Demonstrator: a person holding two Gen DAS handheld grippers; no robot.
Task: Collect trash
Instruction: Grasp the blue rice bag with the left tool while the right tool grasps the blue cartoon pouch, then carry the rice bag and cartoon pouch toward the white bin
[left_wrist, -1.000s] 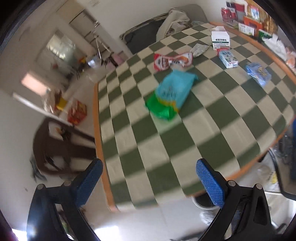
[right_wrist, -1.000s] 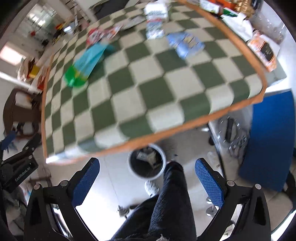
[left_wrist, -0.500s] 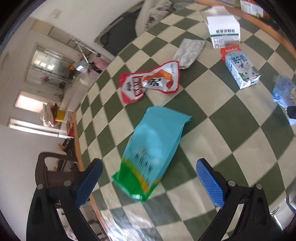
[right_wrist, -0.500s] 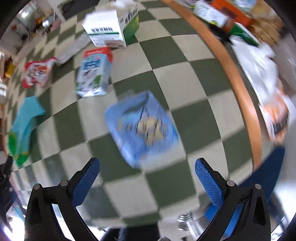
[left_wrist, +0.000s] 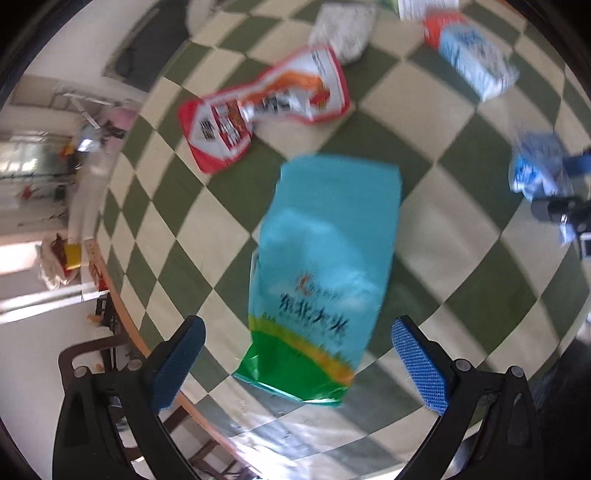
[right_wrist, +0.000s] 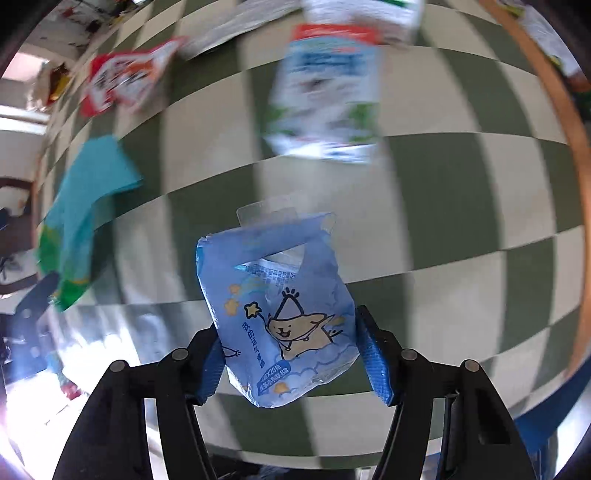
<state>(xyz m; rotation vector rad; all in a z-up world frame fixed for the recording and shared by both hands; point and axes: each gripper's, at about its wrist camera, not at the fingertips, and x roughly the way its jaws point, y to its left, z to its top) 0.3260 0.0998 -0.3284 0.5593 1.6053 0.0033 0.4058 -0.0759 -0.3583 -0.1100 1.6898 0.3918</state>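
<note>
A turquoise and green bag (left_wrist: 325, 258) lies flat on the green-and-cream checked tablecloth (left_wrist: 461, 240). My left gripper (left_wrist: 295, 347) hangs open just above the bag's green end, a pad on either side and not touching it. In the right wrist view, my right gripper (right_wrist: 288, 339) has a light blue snack packet (right_wrist: 280, 295) with a cartoon print between its jaws. The jaws are closing and both blue pads press the packet's sides. The same packet (left_wrist: 535, 173) shows at the right edge of the left wrist view.
A red and white snack packet (left_wrist: 266, 107), a crumpled silver wrapper (left_wrist: 343, 33) and a blue and white milk carton (left_wrist: 476, 66) lie farther back on the cloth. The table's orange rim (right_wrist: 569, 122) curves along the right. A dark wooden chair (left_wrist: 92, 354) stands beside the table's left edge.
Both grippers have dropped from beyond the table edge down onto the table. The right jaws have narrowed onto the blue packet. The left gripper now hovers over the turquoise bag.
</note>
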